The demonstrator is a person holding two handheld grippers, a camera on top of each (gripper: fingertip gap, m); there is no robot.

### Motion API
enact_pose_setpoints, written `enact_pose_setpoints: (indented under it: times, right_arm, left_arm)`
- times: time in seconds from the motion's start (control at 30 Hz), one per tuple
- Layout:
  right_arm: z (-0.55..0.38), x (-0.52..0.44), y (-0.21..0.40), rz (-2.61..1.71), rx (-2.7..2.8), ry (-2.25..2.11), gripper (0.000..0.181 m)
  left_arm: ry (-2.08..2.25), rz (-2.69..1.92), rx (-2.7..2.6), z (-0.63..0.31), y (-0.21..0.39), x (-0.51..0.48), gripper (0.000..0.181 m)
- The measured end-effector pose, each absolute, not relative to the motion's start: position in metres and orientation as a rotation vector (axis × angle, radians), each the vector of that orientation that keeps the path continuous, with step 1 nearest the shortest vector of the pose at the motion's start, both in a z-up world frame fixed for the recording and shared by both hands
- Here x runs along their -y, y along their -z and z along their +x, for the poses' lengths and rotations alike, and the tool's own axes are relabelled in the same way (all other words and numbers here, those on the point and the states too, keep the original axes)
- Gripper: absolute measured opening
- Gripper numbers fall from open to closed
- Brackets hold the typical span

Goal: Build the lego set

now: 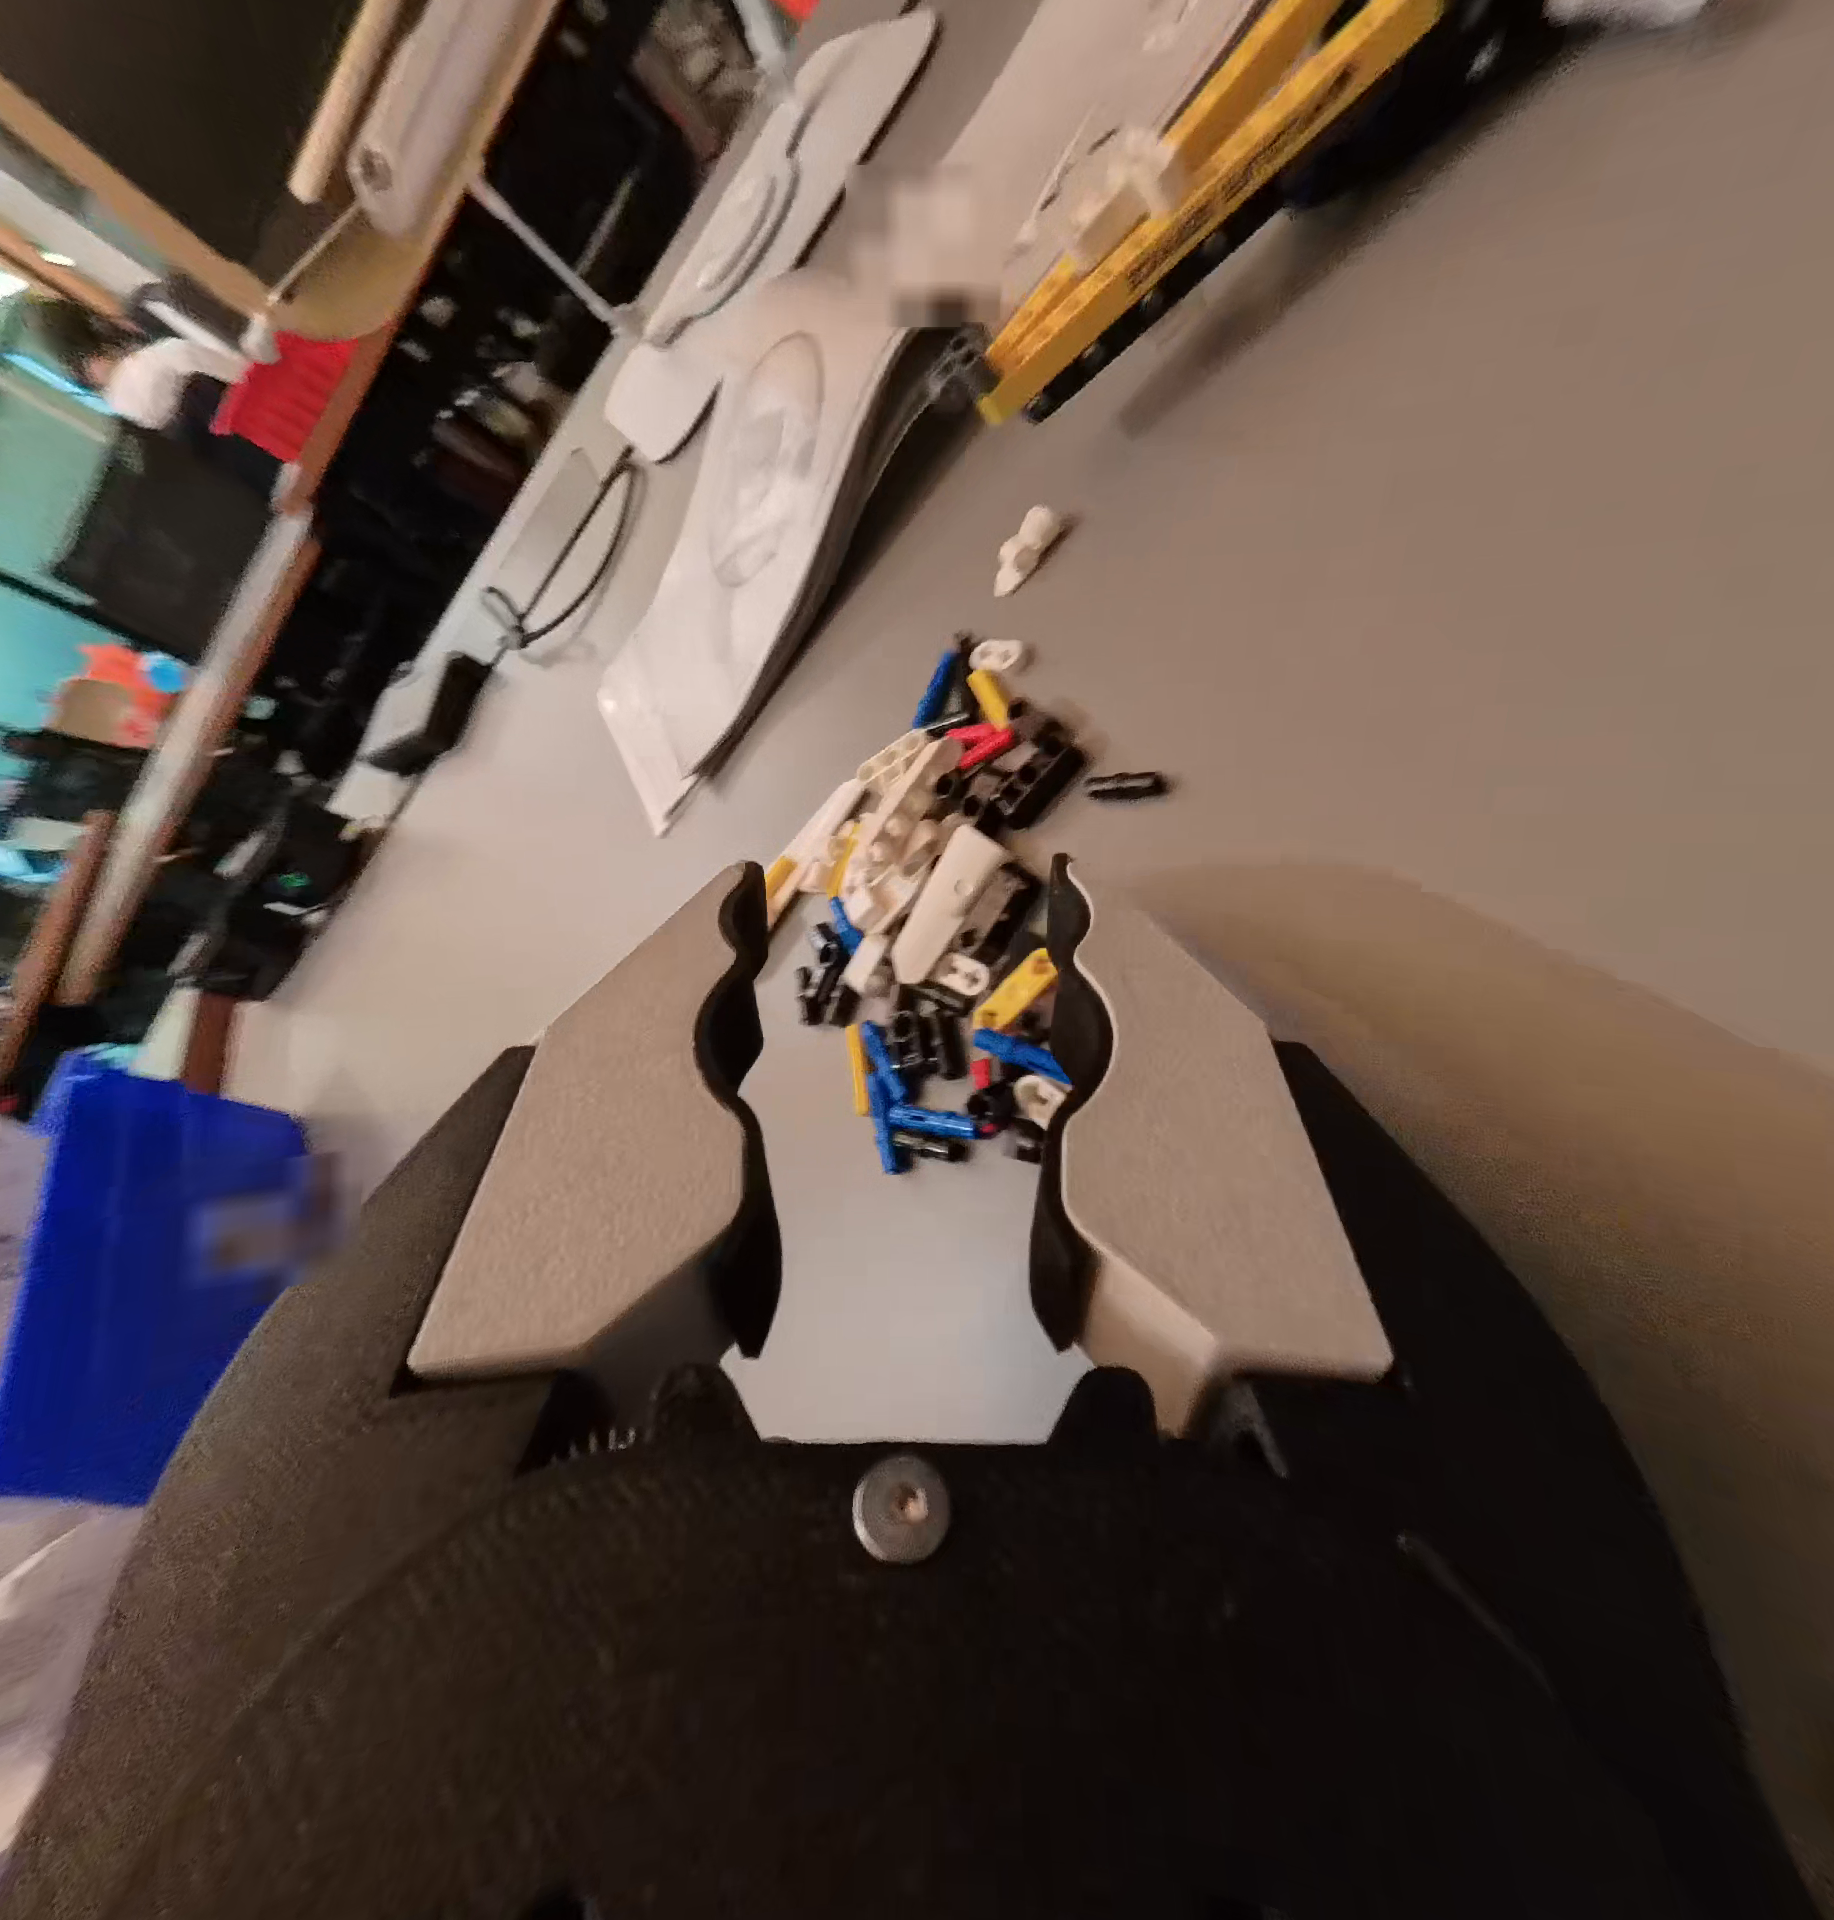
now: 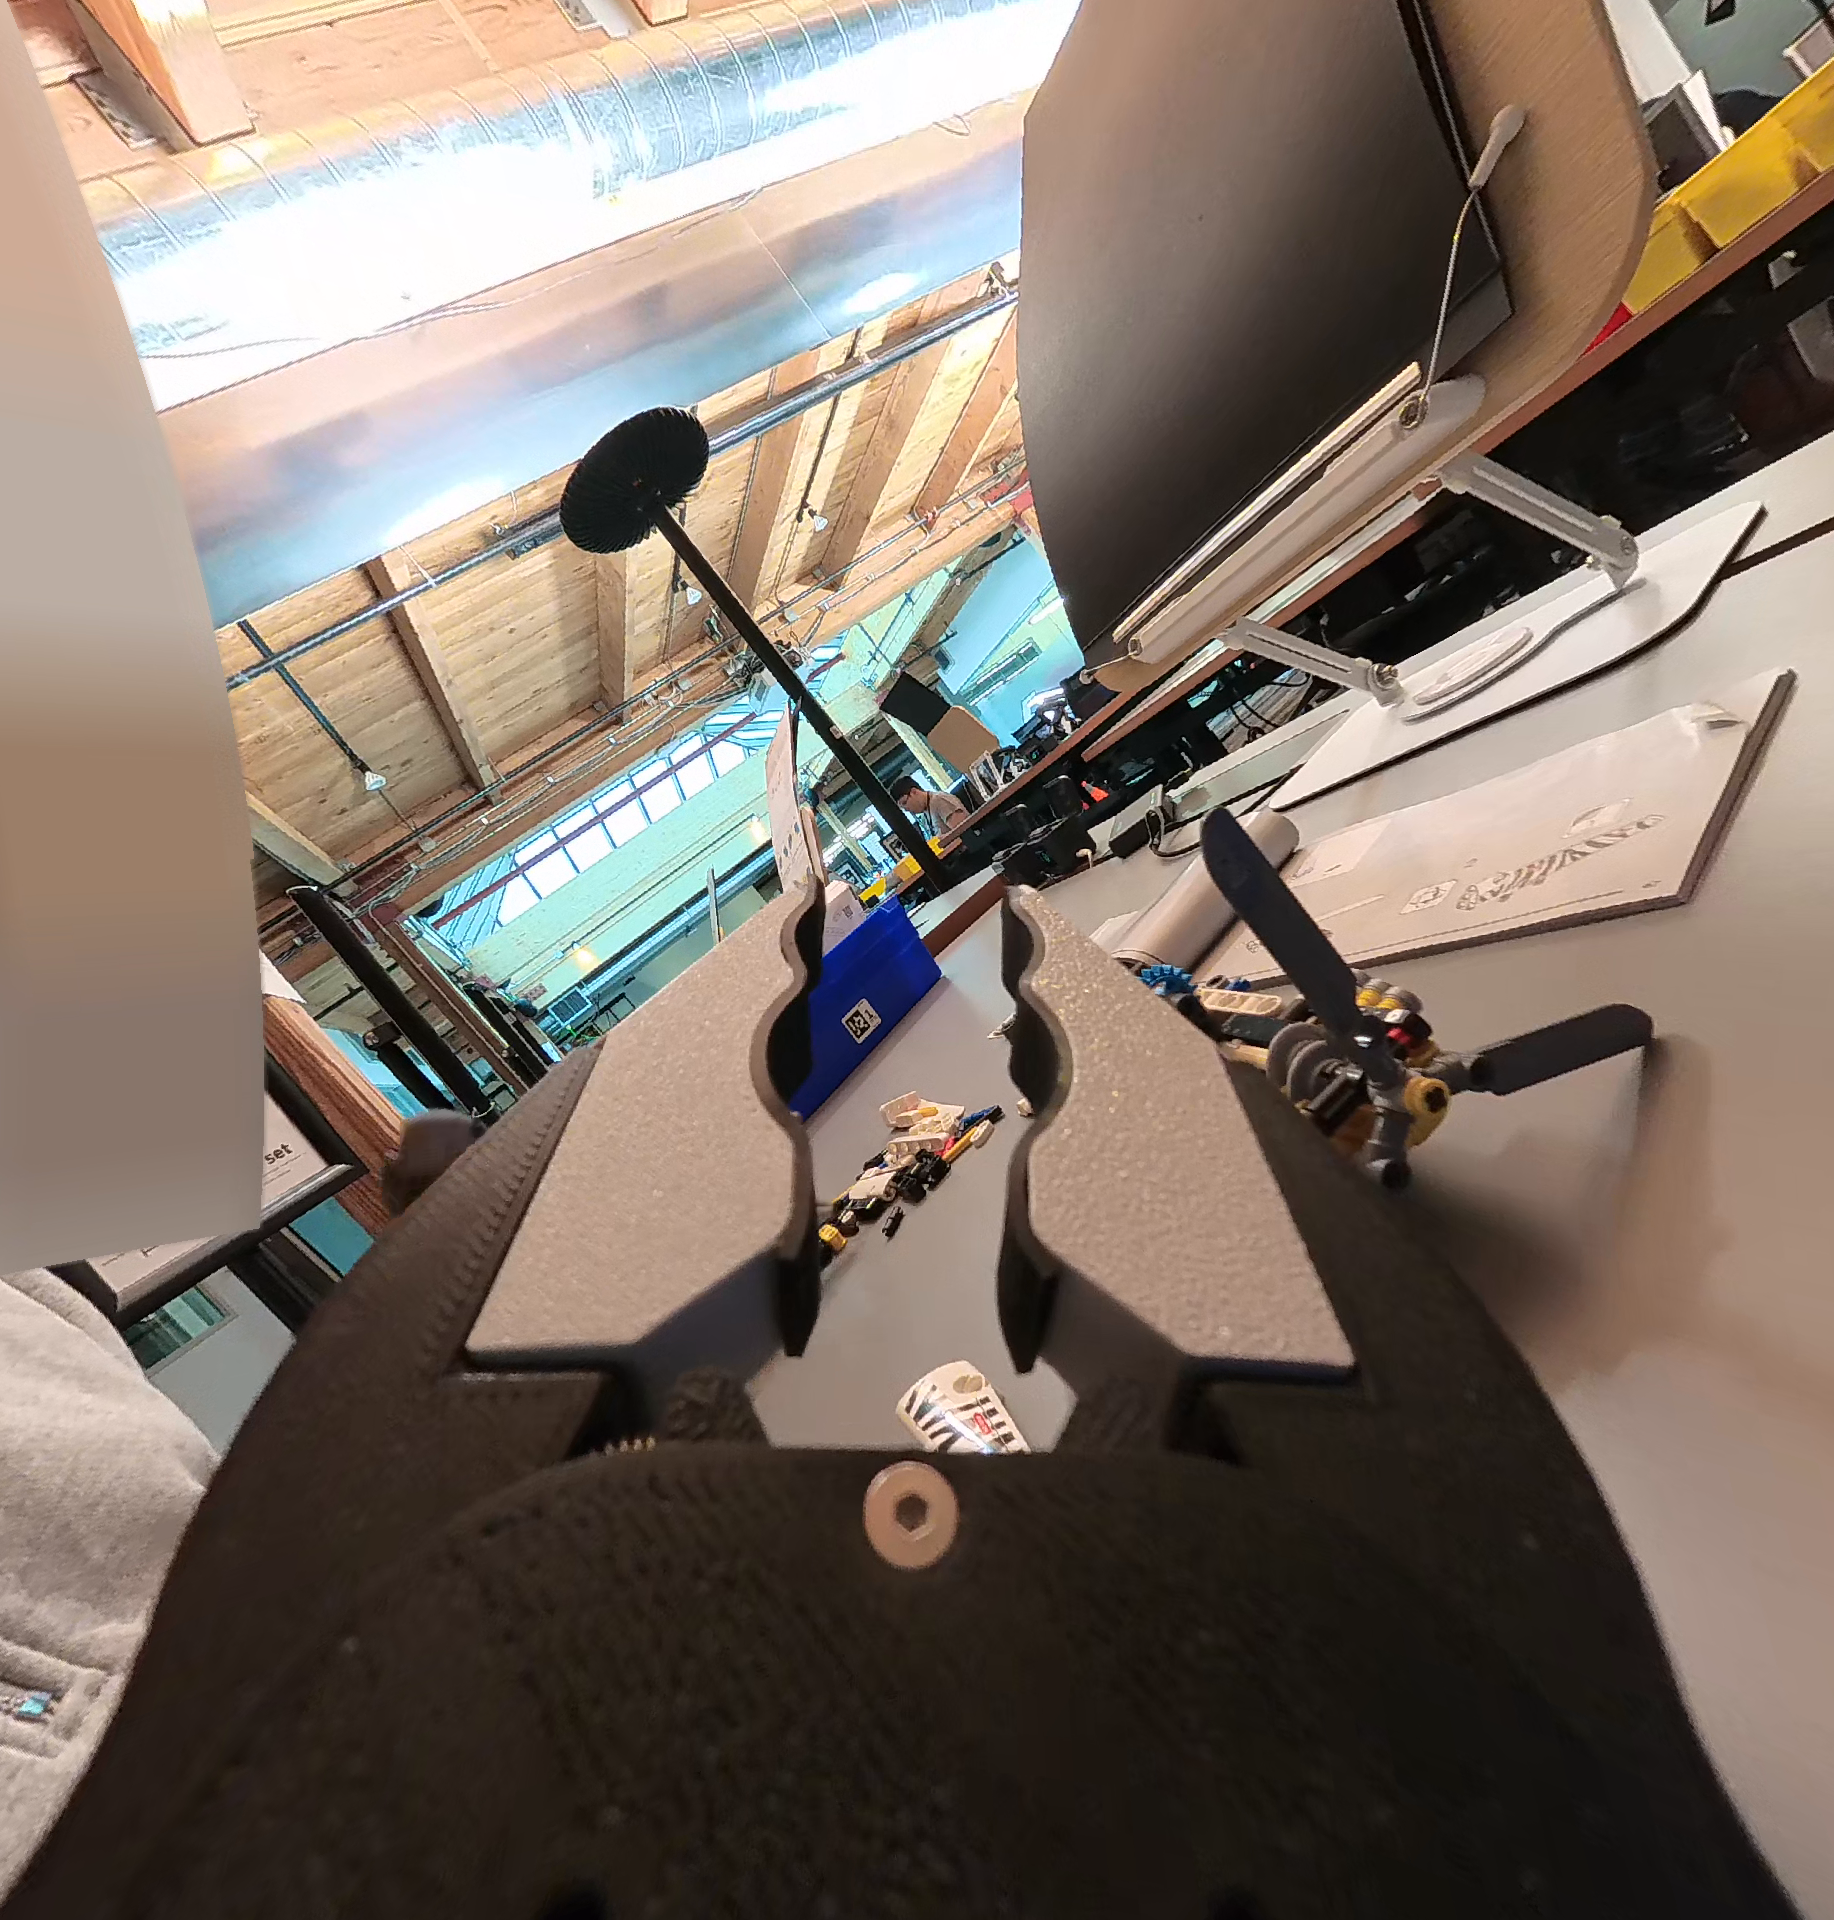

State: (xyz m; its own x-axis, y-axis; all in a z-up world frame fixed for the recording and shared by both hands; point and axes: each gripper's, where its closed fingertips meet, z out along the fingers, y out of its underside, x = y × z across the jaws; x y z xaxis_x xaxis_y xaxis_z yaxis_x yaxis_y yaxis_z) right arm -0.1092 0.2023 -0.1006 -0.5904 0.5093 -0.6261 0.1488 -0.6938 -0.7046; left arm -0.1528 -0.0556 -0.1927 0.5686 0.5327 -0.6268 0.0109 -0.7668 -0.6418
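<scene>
A pile of small loose lego pieces [image 1: 944,935], black, white, blue, yellow and red, lies on the grey table [image 1: 1412,623]. My left gripper [image 1: 908,883] is open and empty, held just above the near end of the pile. My right gripper [image 2: 913,914] is open and empty, raised over the table; the same pile [image 2: 908,1153] shows small between its fingers. A partly built model with a dark blue propeller [image 2: 1349,1029] stands to its right. A striped white piece [image 2: 960,1408] lies below the gripper.
An open instruction booklet [image 1: 757,540] lies left of the pile, a yellow box [image 1: 1204,208] behind it, one white piece [image 1: 1027,545] apart. A blue bin [image 2: 861,1013] sits at the table's far edge. A monitor on a stand [image 2: 1256,312], a flat sheet [image 2: 1515,842] are at right. The left gripper's tips are roughly 30 cm from the right gripper's. My left gripper is the nearer one to the white piece [image 1: 1027,545]: about 11 cm, against 25 cm.
</scene>
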Motion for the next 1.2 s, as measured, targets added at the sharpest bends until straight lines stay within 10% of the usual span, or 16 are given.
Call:
enact_pose_setpoints:
  times: [0.97, 1.2]
  right_arm:
    - [-0.11, -0.202, 0.101, -1.291, 1.102, -2.375, 0.033]
    - [-0.11, -0.202, 0.101, -1.29, 1.101, -2.381, 0.032]
  left_arm:
    - [-1.039, -2.249, 0.419, -0.156, 0.194, 0.063, 0.053]
    - [-1.031, -2.119, 0.42, -0.161, 0.173, 0.002, 0.029]
